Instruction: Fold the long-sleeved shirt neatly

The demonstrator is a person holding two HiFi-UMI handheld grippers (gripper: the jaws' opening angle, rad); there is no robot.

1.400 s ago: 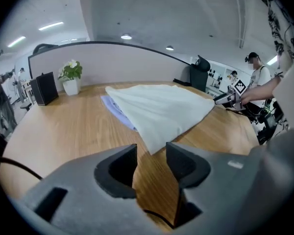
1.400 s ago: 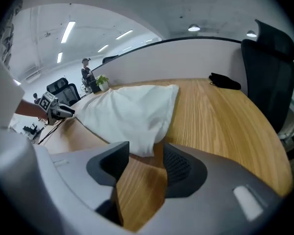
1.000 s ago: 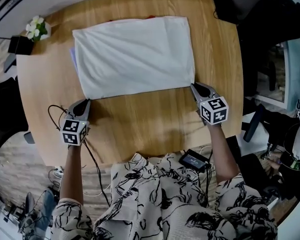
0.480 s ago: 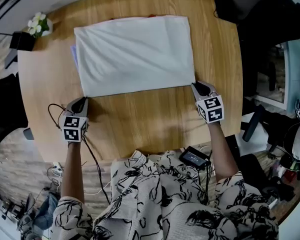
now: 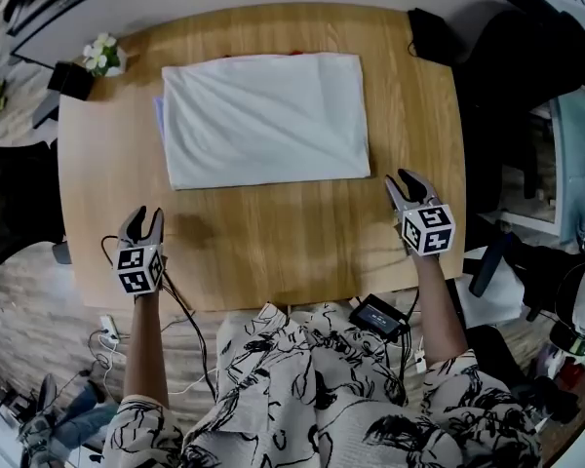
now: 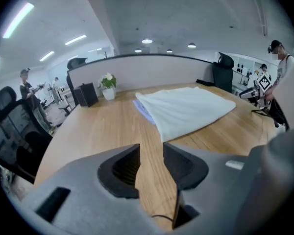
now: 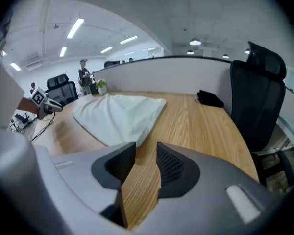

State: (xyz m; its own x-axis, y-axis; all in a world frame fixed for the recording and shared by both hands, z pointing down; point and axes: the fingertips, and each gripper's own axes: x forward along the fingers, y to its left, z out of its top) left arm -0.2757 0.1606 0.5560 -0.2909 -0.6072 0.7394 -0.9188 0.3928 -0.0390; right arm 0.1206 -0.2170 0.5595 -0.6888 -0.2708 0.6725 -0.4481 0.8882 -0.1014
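The white long-sleeved shirt lies folded into a flat rectangle on the far half of the round wooden table. A pale blue edge peeks out at its left side. My left gripper hovers near the table's front left, well clear of the shirt's near left corner. My right gripper hangs just off the near right corner. Both sets of jaws have just been opening, with nothing between them. The left gripper view shows the left gripper parted over bare wood with the shirt ahead. The right gripper likewise faces the shirt.
A small flower pot and a black box stand at the far left. A black pouch lies at the far right edge. A black device and a cable sit at the front edge. An office chair stands right of the table.
Both grippers have let go of the shirt's near corners, opened, and drawn back toward the person and upward. The shirt stays flat.
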